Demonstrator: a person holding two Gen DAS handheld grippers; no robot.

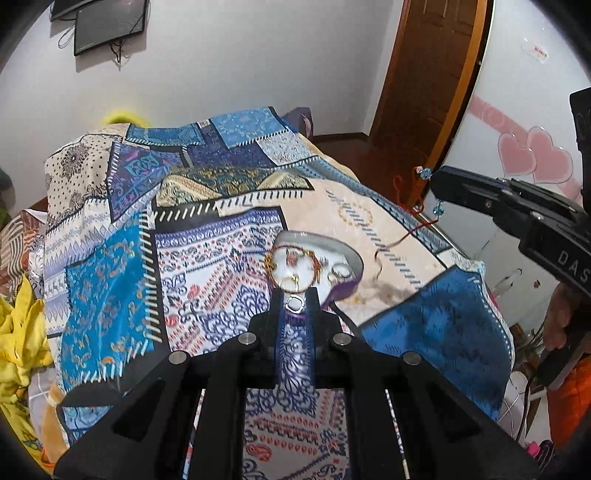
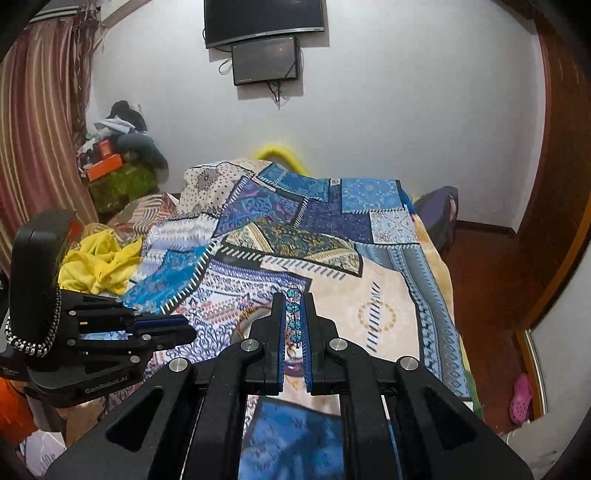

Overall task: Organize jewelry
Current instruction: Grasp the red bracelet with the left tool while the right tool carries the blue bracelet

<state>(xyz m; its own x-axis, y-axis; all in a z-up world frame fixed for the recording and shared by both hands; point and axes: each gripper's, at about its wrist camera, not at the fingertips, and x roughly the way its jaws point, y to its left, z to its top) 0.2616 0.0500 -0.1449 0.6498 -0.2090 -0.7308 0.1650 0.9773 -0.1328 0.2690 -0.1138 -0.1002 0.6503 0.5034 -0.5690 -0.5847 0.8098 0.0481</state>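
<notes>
On the bed: patchwork quilt (image 1: pixel 229 206), yellow cloth (image 1: pixel 18 343) bunched at its left edge
Left gripper (image 1: pixel 294 304): jaws nearly together, pinching the silver clasp (image 1: pixel 294 303) at the near rim of the jewelry box
Jewelry box (image 1: pixel 332 248): open on the quilt, gold bangles and rings inside
Right gripper (image 2: pixel 293 314): squeezed onto a blue-bead bracelet (image 2: pixel 293 308), held up in the air to the right of the box, red cord (image 1: pixel 408 192) dangling off it
Far right: brown door (image 1: pixel 417 74)

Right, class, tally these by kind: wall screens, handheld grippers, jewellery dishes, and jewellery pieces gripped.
Wall screens: 2
Grippers: 2 (left gripper, right gripper)
Jewellery dish: 1
Gripped pieces: 2 (silver ring, beaded string)
Total: 7
</notes>
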